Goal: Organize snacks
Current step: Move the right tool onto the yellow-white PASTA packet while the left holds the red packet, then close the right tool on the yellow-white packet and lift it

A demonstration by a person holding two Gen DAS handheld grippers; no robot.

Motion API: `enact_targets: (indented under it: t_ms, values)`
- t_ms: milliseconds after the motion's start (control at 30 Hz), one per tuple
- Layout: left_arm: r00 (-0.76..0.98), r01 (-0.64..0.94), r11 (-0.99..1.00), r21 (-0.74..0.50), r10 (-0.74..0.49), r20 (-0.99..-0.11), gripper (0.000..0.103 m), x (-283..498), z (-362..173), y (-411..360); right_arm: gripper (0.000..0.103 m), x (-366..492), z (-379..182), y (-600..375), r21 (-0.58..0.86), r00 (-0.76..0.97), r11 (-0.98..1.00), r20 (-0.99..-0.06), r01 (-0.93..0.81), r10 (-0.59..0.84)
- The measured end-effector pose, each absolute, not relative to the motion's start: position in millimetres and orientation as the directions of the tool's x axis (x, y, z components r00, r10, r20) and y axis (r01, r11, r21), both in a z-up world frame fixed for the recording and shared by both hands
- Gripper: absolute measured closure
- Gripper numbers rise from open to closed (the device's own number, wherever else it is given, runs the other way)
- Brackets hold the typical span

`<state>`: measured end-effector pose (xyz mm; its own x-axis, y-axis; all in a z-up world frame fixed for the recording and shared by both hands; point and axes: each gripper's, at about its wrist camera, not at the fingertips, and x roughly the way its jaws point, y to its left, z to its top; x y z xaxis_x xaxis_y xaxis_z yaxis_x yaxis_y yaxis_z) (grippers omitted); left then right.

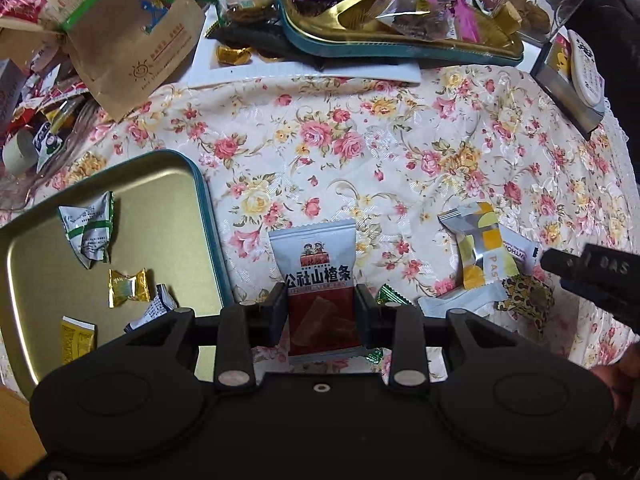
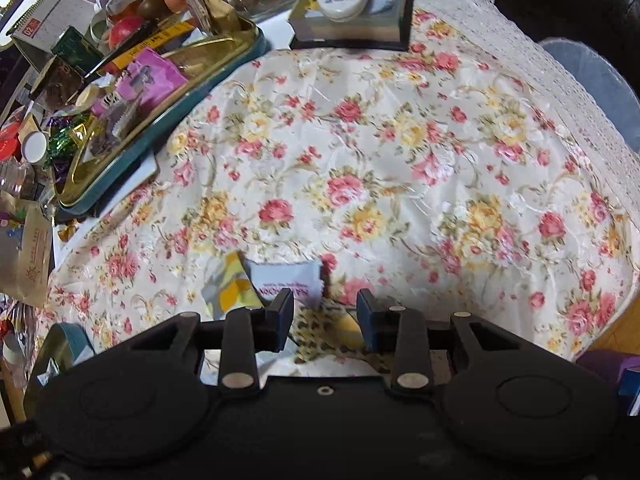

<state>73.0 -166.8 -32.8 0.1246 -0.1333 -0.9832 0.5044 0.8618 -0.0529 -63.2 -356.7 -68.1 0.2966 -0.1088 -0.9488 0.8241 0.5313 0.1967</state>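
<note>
Candies (image 1: 125, 288) lie in tin (image 1: 208, 208) on tablecloth (image 1: 360, 152).

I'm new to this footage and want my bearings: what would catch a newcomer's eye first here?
First, the hawthorn snack packet gripped between the left gripper's jaws, above the rose-patterned tablecloth. Beside it on the left lies an open gold tin tray holding a few wrapped candies. The right gripper hovers, jaws apart, over a leopard-print wrapper, with a heaped snack tin at the far left.
</note>
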Motion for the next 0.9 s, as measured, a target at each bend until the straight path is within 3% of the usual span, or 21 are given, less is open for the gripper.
enact_targets:
  t_ms: [233,467,900]
  values:
    - [0.11,0.49,0.868,-0.08,-0.153,-0.982,0.06,73.9,-29.8,-161.7,0.066,-37.8,-63.1,-337.1,0.221,0.359,0.597,-0.925,0.771,-0.121]
    - [0.116,0.465,0.88,-0.098,-0.17,-0.979,0.06,77.5,-22.4,-150.5,0.066,-11.6,-71.8,-304.7,0.141,0.344,0.724,-0.928,0.675,-0.141]
    - [0.146,0.424,0.899,-0.111,-0.188,-0.971,0.06,82.6,-5.7,-128.6,0.065,10.3,-97.9,-275.9,0.007,0.275,0.785,-0.939,0.619,-0.208]
